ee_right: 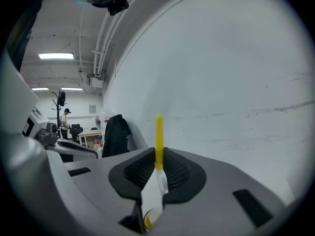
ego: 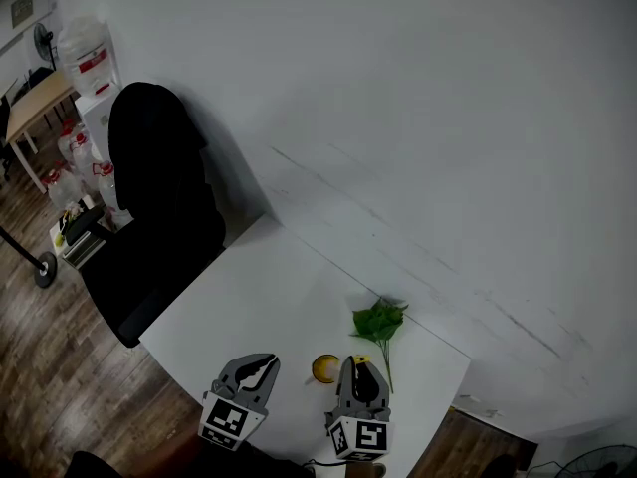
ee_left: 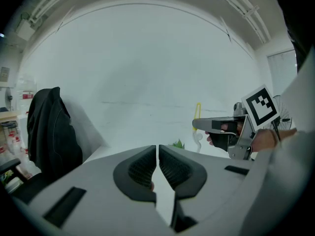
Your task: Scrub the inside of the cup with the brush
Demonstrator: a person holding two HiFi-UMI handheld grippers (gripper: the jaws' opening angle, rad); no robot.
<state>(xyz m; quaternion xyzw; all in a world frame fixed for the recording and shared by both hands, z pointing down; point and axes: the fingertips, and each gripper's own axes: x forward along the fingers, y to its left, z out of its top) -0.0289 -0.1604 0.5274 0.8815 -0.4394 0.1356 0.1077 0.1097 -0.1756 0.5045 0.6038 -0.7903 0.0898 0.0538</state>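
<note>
We see the brush [ee_right: 159,132] clamped in the right gripper [ee_right: 158,154], whose ribbed black pads are closed on its handle. The smooth yellow stem stands upright above the jaws and a white part hangs below them. The cup [ego: 324,368] sits on the white tabletop [ego: 269,287] between the two grippers. The right gripper is just beside it on one side and the left gripper [ego: 261,364] is near it on the other. In the right gripper view a sliver of the cup's yellow rim shows through the gap under the jaws, straight below the brush. The left gripper's jaws are together, with only a hairline slit between the pads and nothing in it.

Much is hard to read. In the head view the cup is a small round yellow shape with a darker inside, and we cannot tell how deep it is. The brush's working end is clear in no view. In the left gripper view we make out only a white looped shape under the yellow handle. The grippers' handles run off the lower edge of the head view.

Beyond the cup lies a sprig of green leaves [ego: 378,322] on a thin stem. Well apart from the cup, on the left gripper's side, a black chair [ego: 159,217] stands at the tabletop's edge.
</note>
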